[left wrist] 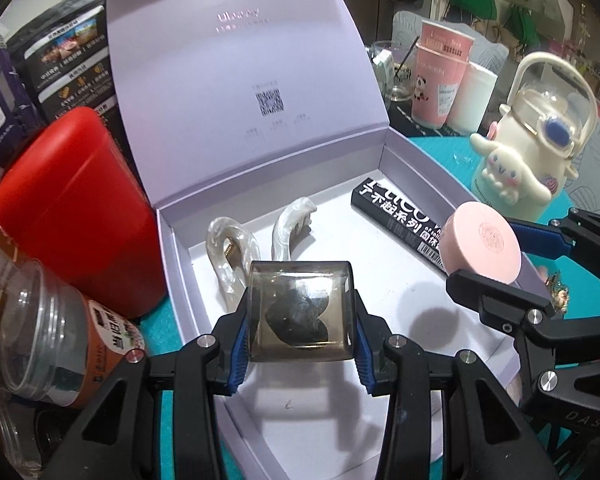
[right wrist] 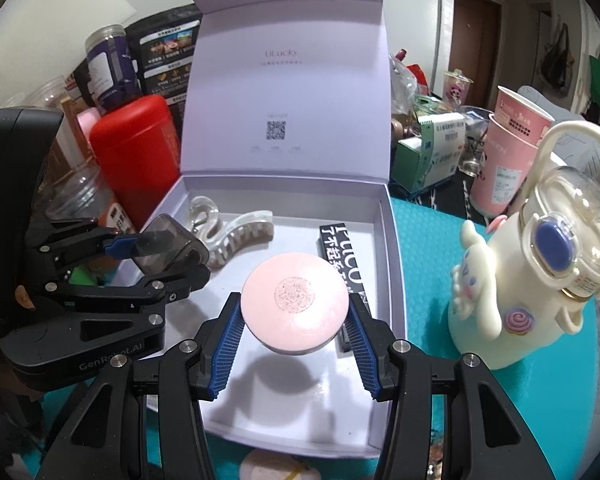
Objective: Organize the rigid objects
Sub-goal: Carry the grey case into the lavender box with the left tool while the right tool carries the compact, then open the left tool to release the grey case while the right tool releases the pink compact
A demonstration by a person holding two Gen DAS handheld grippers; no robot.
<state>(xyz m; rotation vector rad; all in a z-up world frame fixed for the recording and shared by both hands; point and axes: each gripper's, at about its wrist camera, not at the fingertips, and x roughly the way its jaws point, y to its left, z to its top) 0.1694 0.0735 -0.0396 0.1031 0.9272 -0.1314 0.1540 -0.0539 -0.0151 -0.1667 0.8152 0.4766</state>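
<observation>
An open lilac gift box (left wrist: 172, 248) (right wrist: 392, 240) lies on the teal mat with its lid standing up behind it. Inside rest a pearly white hair claw (left wrist: 236, 248) (right wrist: 236, 236) and a black printed carton (left wrist: 404, 220) (right wrist: 336, 236). My left gripper (left wrist: 300, 320) (right wrist: 168, 256) is shut on a smoky clear square case (left wrist: 300, 312) (right wrist: 168, 244) with a dark heart inside, held above the box's left half. My right gripper (right wrist: 294, 316) (left wrist: 500, 256) is shut on a round pink compact (right wrist: 294, 304) (left wrist: 482, 240), held over the box's right half.
A red canister (left wrist: 72, 208) (right wrist: 136, 152) and clear jars (left wrist: 52, 332) crowd the box's left side. A cream cartoon-dog bottle (left wrist: 540, 132) (right wrist: 540, 272) stands to the right, pink paper cups (left wrist: 440, 76) (right wrist: 508, 148) behind it. Dark snack packets (left wrist: 72, 64) lean at the back left.
</observation>
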